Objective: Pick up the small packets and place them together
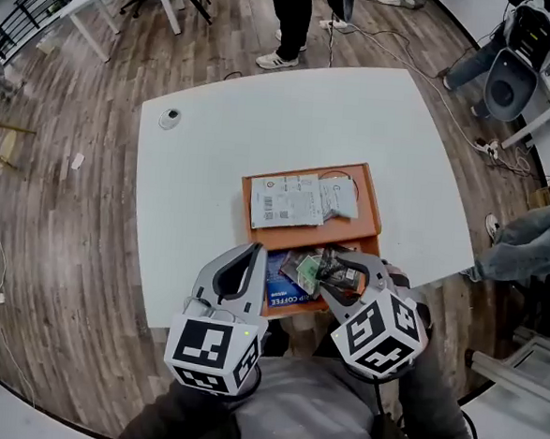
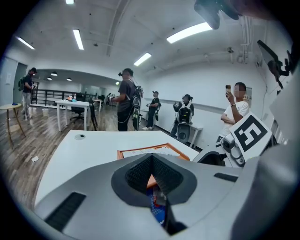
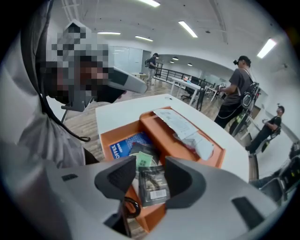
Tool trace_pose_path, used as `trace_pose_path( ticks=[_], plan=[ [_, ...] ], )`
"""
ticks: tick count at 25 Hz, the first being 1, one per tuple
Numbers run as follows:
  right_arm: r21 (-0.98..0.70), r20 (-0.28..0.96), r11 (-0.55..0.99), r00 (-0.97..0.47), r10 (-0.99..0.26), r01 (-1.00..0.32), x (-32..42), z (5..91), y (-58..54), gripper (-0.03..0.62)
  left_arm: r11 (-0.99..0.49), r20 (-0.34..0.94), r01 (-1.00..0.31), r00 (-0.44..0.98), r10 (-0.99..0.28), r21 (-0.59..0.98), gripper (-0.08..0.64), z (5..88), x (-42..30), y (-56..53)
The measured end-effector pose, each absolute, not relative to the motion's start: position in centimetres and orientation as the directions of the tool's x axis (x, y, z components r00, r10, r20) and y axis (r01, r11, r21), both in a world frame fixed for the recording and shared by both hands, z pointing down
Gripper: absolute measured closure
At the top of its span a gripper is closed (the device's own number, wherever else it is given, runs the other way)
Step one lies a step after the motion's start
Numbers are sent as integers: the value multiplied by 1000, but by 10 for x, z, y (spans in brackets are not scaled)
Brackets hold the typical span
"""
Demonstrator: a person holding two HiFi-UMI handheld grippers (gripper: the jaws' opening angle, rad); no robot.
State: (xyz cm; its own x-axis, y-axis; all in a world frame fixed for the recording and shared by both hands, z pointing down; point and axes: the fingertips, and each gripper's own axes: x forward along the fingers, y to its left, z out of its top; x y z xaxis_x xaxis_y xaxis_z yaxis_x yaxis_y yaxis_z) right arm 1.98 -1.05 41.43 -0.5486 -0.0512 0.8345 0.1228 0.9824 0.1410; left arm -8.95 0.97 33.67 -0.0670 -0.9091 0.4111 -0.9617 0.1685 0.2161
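An orange tray [image 1: 376, 210] with two compartments sits on the white table [image 1: 213, 163]. Its far compartment holds white packets [image 1: 300, 199] [image 3: 180, 125]. In the near compartment lie a blue coffee packet [image 1: 280, 287] [image 3: 123, 146] and a green packet [image 3: 145, 161] among other small ones. My right gripper [image 1: 345, 268] [image 3: 151, 176] hangs over the near compartment, shut on a dark packet [image 3: 152, 185] with a barcode label, which overlaps the tray's front wall. My left gripper [image 1: 254, 252] [image 2: 151, 158] is beside it at the tray's near left corner, tips together, holding nothing.
A small round fitting [image 1: 169, 118] is set in the table's far left corner. The table's near edge runs just under both grippers. A person [image 1: 291, 23] stands beyond the far edge, and another sits at the right [image 1: 527, 241]. Wooden floor surrounds the table.
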Motion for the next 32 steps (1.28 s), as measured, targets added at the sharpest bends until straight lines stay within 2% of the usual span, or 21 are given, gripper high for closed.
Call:
trace_pose_path(
  ticks=[6,11,14,18,23,25,28,29,32],
  plan=[
    [56,860,976,-506,60,211,4,439,10,401,217,426,-951,-106,-899,222,563,345,-102,19],
    [-9,882,966,-452,130,260,-4,461,20,326,261,441,-938,-140,-887,228,563,352,-117,28],
    [-26,894,965,-425,139,261,-9,473,19,302,280,450,-932,-154,-880,229,563,355,-126,31],
    [-19,929,965,-352,114,261,-5,496,11,302,295,462,-927,-162,-872,232,563,362,-137,32],
    [-31,930,961,-345,129,276,-7,500,8,307,310,478,-922,-170,-862,233,563,371,-145,32],
    [-28,928,958,-349,131,285,-9,499,9,341,310,479,-921,-168,-861,234,563,372,-145,31],
    [-33,927,949,-345,146,314,-9,500,18,534,305,477,-923,-164,-863,236,563,372,-144,30],
    [-31,927,947,-344,147,321,-9,500,21,555,303,478,-923,-162,-863,235,563,372,-143,30],
    [-20,928,945,-346,140,328,-10,498,23,560,300,479,-925,-159,-863,232,563,371,-142,32]
  ],
)
